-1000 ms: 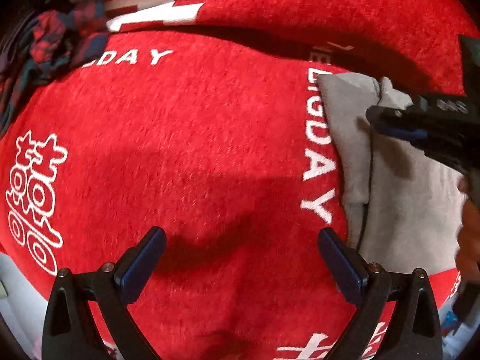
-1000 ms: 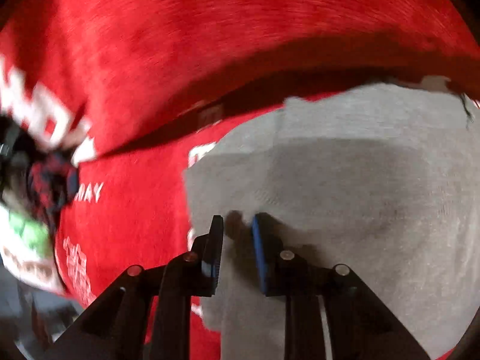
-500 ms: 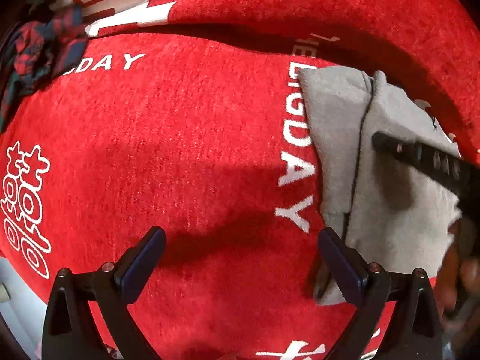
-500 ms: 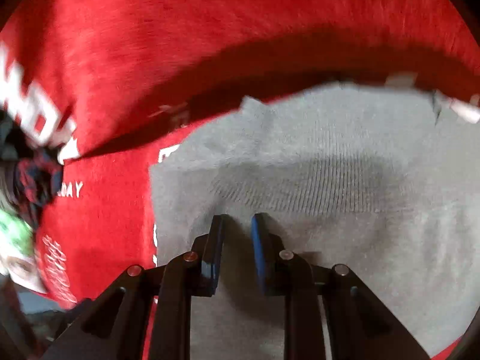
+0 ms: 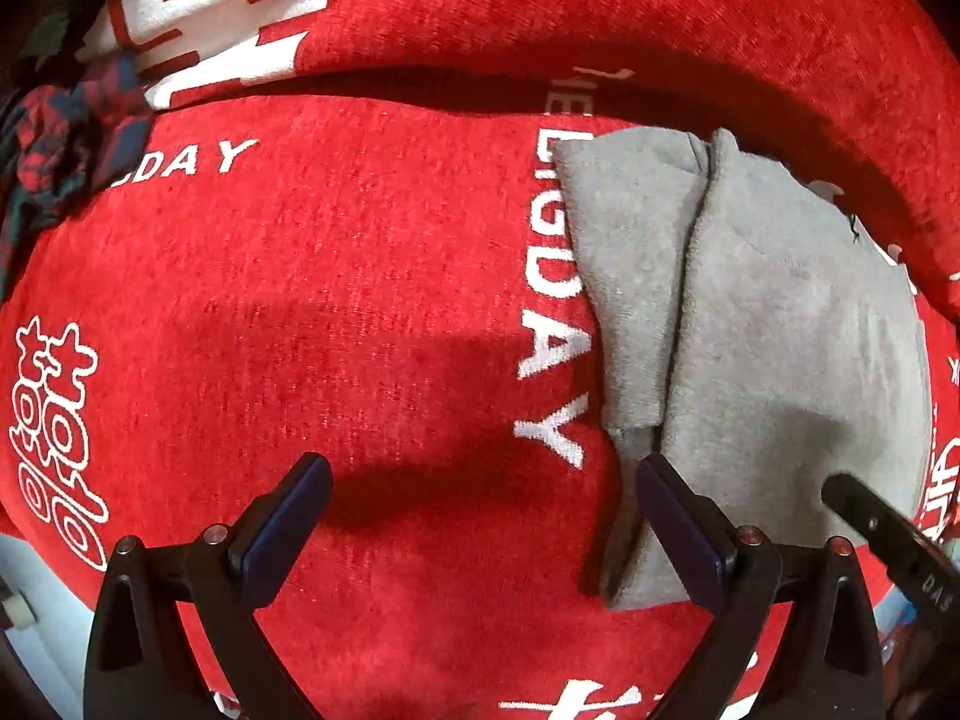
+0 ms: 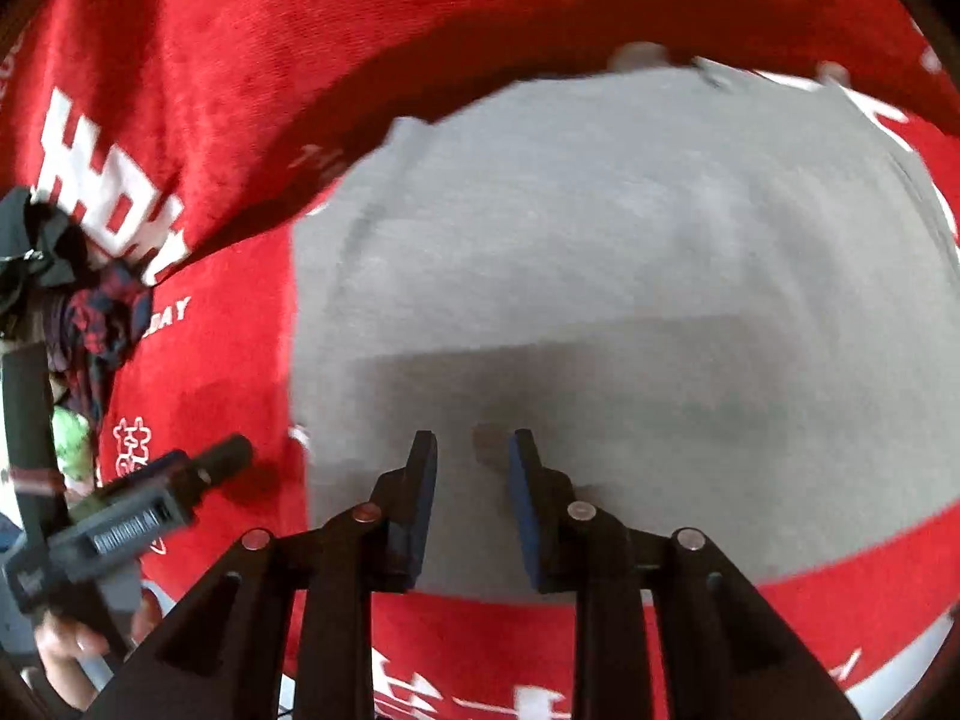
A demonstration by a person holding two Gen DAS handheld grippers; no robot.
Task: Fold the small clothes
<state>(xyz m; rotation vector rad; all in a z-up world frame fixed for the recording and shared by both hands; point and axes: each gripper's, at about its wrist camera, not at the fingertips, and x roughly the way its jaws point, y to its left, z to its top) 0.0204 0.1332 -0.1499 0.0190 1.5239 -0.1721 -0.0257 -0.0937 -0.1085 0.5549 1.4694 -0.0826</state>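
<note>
One grey garment [image 5: 780, 330] lies folded flat.

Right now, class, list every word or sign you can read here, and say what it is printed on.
"DAY", white letters beside the grey garment: on the red cloth.
"DAY", white, near the plaid clothes: same cloth.
White double-happiness sign: same cloth.
Lettering on the black tongs arm: too small to read.

red printed blanket [image 5: 360, 300], green-white object at left [image 6: 72, 444]
</note>
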